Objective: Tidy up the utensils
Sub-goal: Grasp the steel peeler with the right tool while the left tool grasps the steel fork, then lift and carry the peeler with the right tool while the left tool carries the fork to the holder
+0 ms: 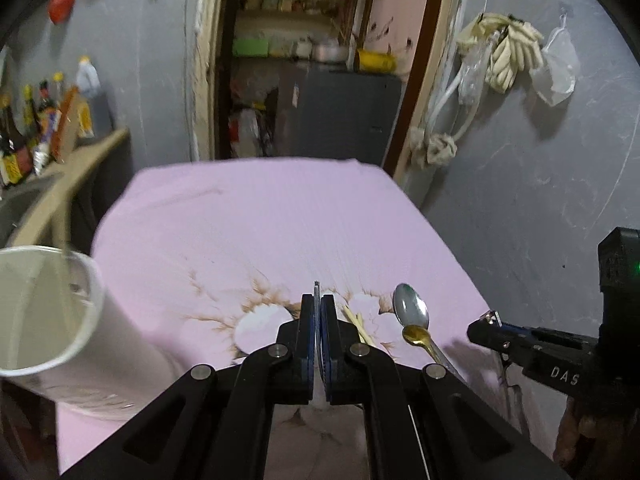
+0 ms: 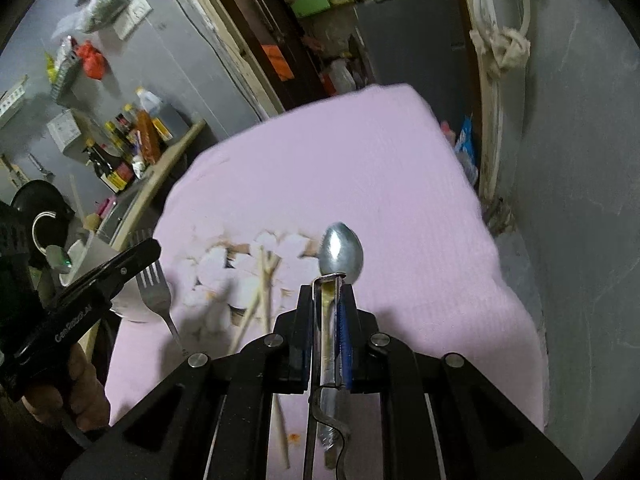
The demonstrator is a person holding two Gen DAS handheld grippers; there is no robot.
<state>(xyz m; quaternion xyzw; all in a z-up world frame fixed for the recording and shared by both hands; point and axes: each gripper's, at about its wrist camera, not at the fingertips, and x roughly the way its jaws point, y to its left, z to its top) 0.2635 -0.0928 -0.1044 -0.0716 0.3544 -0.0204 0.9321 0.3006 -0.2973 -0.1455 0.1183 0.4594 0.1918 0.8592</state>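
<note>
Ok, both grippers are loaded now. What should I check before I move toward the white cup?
1. Left gripper shut on the fork: ok, tines point forward past its fingertips.
2. Right gripper shut on the spoon: ok, the handle lies between the jaws and the bowl sticks out beyond them.
3. White cup upright with its mouth open: ok.
4. Way from the fork to the cup: ok, the cup stands just to the left gripper's side with nothing between.
5. Cup's footing near the cloth's edge: cannot tell, its base is hidden.
6. Cloth cleared of utensils: not ok, chopsticks lie loose on it.
</note>
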